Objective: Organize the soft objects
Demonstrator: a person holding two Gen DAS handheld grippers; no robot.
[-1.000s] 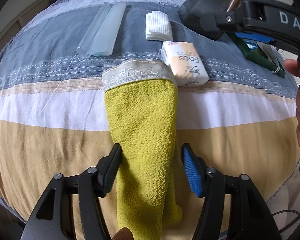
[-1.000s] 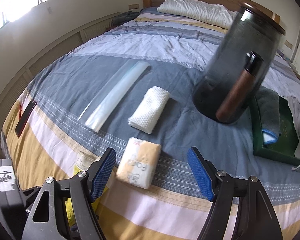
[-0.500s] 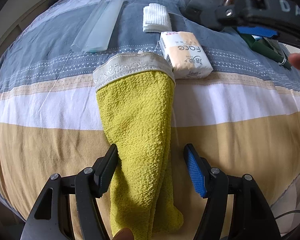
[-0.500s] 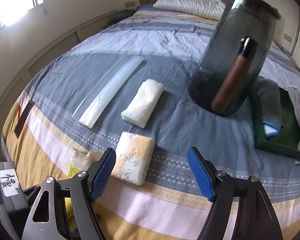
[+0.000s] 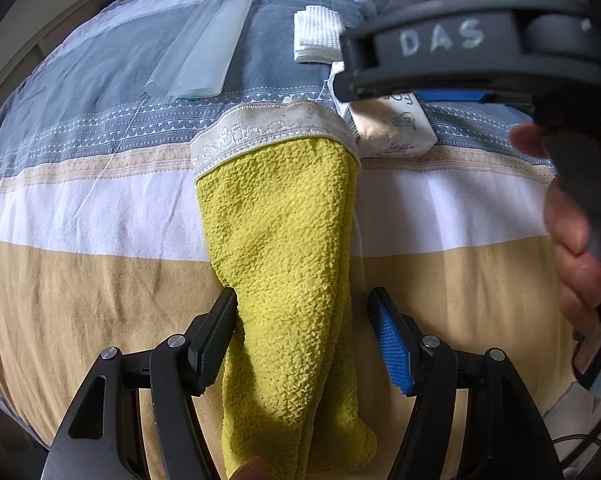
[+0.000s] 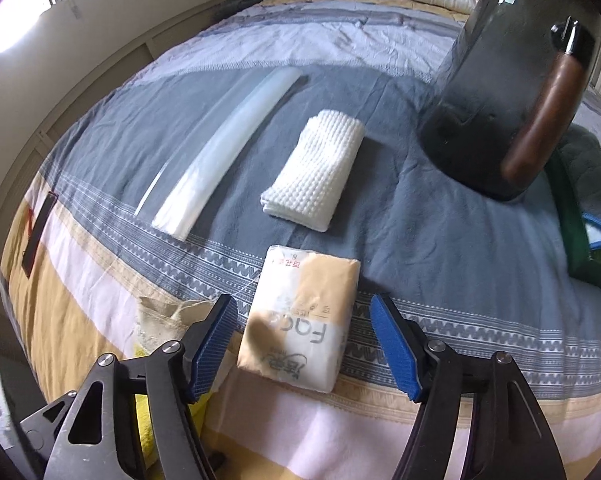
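Tissues: the pack of face tissues (image 6: 300, 320) now lies squarely between the spread jaws of the right hand-held gripper (image 6: 302, 344), which has come forward and lower over it since a second ago, touching nothing. The left hand-held gripper (image 5: 302, 338) stays spread astride the narrow end of the yellow towel (image 5: 284, 264) on the bed (image 5: 80, 280), its left finger (image 5: 216, 332) now against the cloth. Beyond lie a folded white cloth (image 6: 314, 172) and a clear plastic sleeve (image 6: 224, 144).
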